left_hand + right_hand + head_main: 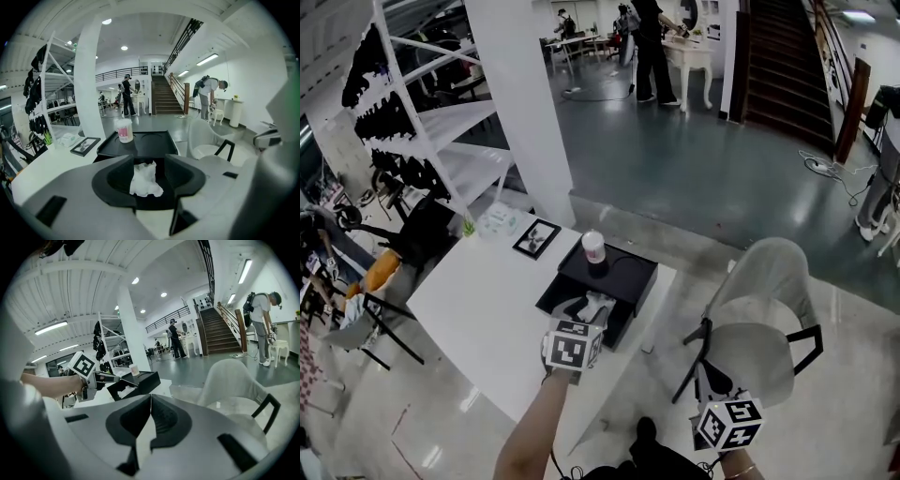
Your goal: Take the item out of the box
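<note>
While held over the box, shows left gripper spread wide, white wad in the drawer framed between the jaws — not pressed. Looks light, soft, crushable; suits a pinch on the raised middle. Right gripper pressed together, empty — off near the chair.

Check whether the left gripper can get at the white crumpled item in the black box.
Probably yes: the left gripper has its jaws apart, lined up on the white crumpled item in the open front of the black box; nothing covers it.
</note>
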Demonstrator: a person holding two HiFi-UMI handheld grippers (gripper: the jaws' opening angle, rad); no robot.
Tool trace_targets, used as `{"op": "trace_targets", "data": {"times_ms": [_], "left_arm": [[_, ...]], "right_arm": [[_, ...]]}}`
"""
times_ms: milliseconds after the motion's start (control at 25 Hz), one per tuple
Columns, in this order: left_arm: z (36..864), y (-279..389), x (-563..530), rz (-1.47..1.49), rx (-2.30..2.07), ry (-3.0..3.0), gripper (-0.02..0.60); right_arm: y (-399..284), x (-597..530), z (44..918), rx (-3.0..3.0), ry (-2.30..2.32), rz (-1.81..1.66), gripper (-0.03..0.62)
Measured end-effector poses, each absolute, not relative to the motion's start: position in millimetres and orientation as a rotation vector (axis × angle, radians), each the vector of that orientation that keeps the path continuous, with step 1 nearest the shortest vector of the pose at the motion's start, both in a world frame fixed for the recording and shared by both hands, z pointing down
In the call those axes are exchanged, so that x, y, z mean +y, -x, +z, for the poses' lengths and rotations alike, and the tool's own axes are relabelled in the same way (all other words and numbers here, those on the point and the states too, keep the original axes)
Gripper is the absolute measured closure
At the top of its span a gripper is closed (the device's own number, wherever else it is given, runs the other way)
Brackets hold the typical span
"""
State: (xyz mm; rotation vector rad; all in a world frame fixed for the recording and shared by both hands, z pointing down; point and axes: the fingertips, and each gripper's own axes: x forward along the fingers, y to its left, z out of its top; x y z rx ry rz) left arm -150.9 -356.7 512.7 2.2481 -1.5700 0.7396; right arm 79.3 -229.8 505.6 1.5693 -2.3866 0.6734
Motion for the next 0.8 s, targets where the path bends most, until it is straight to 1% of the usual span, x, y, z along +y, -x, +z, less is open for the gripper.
{"op": "trace_targets", "data": {"times_ms": [560,800], "left_arm": [[567.5,133.7,-386.0,1.040,-1.316,-2.175,0.368],[579.9,136.2,-399.7,1.232,-1.287,-2.159,0.368]], "right_arm": [[-91.1,-245.1,520.3,-2.344,-1.592,0.721,0.592],[-93.6,-251.7,524.4,-2.330,-1.597,0.734,0.592]]}}
